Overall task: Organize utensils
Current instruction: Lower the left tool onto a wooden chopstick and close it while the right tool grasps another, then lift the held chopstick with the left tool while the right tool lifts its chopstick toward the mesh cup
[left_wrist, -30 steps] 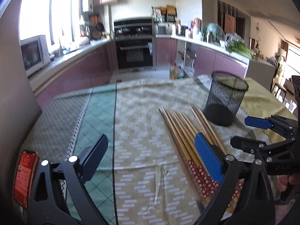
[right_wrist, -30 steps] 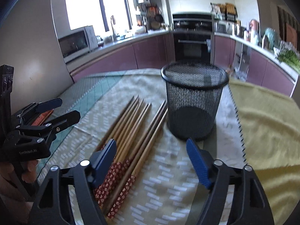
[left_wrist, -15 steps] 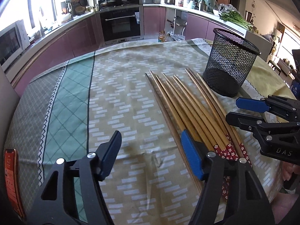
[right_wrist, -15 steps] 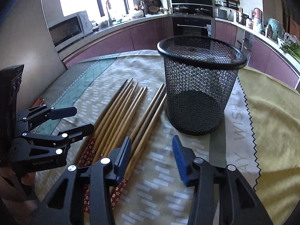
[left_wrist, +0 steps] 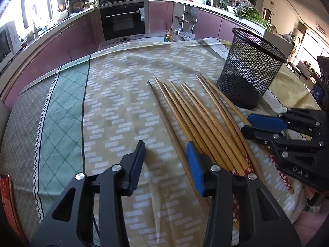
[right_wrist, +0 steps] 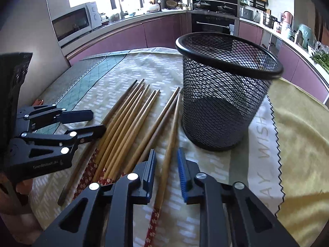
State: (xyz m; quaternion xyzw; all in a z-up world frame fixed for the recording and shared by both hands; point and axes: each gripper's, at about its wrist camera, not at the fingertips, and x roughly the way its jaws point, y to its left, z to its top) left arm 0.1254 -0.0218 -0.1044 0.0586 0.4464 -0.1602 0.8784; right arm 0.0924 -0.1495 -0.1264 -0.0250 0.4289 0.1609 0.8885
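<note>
Wooden chopsticks (left_wrist: 197,119), approx nine, lie fanned on tablecloth (left_wrist: 115,107) beside one black mesh cup (right_wrist: 224,94); cloth reads "WISH"; left gripper (left_wrist: 164,160) closing over leftmost stick w/o contact, right gripper (right_wrist: 165,164) closing round rightmost stick, pads not yet pressing.

tan chopsticks (right_wrist: 131,111) with red floral ends, black mesh cup (right_wrist: 224,94), beige-and-green patterned cloth (left_wrist: 115,103)

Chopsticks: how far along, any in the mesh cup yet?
Done: nothing; the mesh cup looks empty. In hand: the right tongs are closing around the rightmost chopstick, pads not yet pressing it; the left tongs are closing around the leftmost chopstick. Left: the whole chopstick row on the tablecloth.
</note>
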